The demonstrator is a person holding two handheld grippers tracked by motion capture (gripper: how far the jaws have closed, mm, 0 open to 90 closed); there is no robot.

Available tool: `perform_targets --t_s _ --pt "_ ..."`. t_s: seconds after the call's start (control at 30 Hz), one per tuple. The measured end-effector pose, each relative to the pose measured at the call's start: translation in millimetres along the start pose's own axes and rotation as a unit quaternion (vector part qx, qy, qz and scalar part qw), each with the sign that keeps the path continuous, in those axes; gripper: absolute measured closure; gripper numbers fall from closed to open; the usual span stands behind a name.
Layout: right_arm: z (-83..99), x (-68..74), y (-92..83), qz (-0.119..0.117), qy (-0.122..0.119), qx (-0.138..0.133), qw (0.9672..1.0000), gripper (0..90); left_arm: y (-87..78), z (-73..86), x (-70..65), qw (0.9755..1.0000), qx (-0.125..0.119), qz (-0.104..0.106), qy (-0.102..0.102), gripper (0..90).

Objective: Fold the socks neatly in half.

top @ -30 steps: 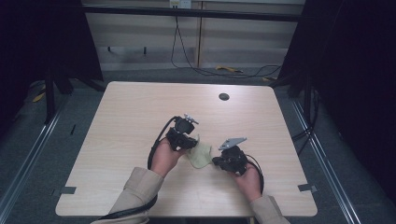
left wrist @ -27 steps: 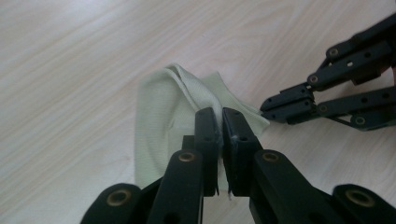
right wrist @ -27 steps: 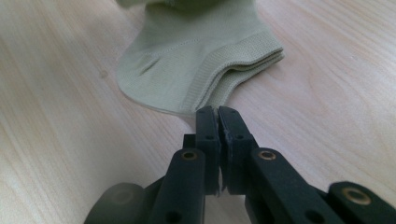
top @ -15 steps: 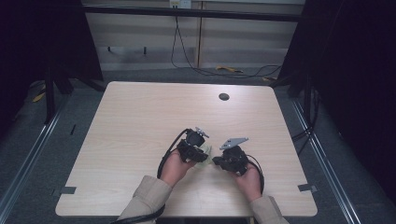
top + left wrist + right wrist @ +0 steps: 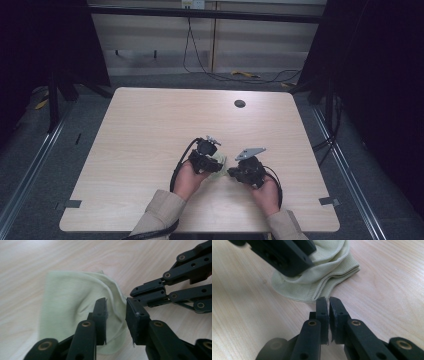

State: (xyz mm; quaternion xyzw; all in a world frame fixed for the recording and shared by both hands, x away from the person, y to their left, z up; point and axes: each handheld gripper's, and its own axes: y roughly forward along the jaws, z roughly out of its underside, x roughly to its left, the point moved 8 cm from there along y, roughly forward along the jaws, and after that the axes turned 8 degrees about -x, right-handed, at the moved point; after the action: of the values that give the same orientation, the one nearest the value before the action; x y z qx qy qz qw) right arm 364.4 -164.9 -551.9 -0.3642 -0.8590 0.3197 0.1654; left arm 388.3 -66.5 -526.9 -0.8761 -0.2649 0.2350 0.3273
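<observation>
Left gripper [image 5: 116,312] fingers, lately widened, parted over the pale green cloth [image 5: 75,305]; right gripper [image 5: 328,301] clenched empty at its edge.

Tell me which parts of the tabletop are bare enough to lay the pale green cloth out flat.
The table is bare across its whole far half, apart from the small dark round hole near the far edge. The left side is bare too, and the right edge. It is crowded only at the near middle, where the left gripper, pale green cloth and right gripper meet.

The cloth [image 5: 75,312] is pale green — plain, with a fine knit rib. Both claws are black with brass-coloured pins; the tabletop [image 5: 150,130] is light wood grain.
</observation>
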Motion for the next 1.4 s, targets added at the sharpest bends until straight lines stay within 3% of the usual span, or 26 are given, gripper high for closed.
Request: perform_targets --t_s 0.03,0.2,0.3,0.37,0.53,0.7,1.0,1.1,1.23,1.4 --pt "0.1 0.0 0.0 0.0 0.001 -0.001 1.0 85.5 1.1 0.7 0.3 1.0 0.003 -0.001 0.0 77.9" --pt "-0.2 -0.2 0.4 -0.003 0.004 -0.003 1.0 85.6 1.7 -1.5 -2.4 1.0 0.002 0.006 -0.003 89.7" --pt "-0.4 -0.2 0.6 -0.003 0.004 -0.003 1.0 85.6 -5.1 -8.4 -6.1 0.9999 -0.01 0.007 -0.001 89.9" --pt "-0.5 0.0 0.8 -0.002 0.003 -0.003 1.0 85.6 -7.1 -10.2 -8.5 0.9999 -0.01 0.011 0.007 89.8" --pt "-0.4 -0.2 0.7 -0.003 0.004 -0.004 1.0 85.6 -2.2 -5.7 -12.0 0.9997 0.001 0.022 0.0 89.2" --pt "-0.2 -1.2 0.6 -0.002 0.008 -0.004 1.0 85.9 4.0 2.1 -15.4 0.9994 0.005 0.035 -0.002 82.5" --pt "-0.2 -1.6 0.9 -0.002 0.014 -0.007 0.9999 86.4 4.1 4.3 -20.6 0.9993 0.008 0.037 0.006 74.2" --pt "-0.3 -1.7 1.2 -0.003 0.014 -0.01 0.9998 86.4 8.0 7.2 -17.6 0.9995 0.018 0.02 0.015 79.9" --pt "-0.2 -1.4 1.1 -0.003 0.015 -0.009 0.9998 86.5 9.8 8.0 -16.1 0.9996 0.017 0.013 0.018 89.4" --pt "-0.1 -1.4 1.1 -0.003 0.015 -0.01 0.9998 86.3 3.4 3.5 -14.6 0.9997 0.015 0.01 0.014 90.0"
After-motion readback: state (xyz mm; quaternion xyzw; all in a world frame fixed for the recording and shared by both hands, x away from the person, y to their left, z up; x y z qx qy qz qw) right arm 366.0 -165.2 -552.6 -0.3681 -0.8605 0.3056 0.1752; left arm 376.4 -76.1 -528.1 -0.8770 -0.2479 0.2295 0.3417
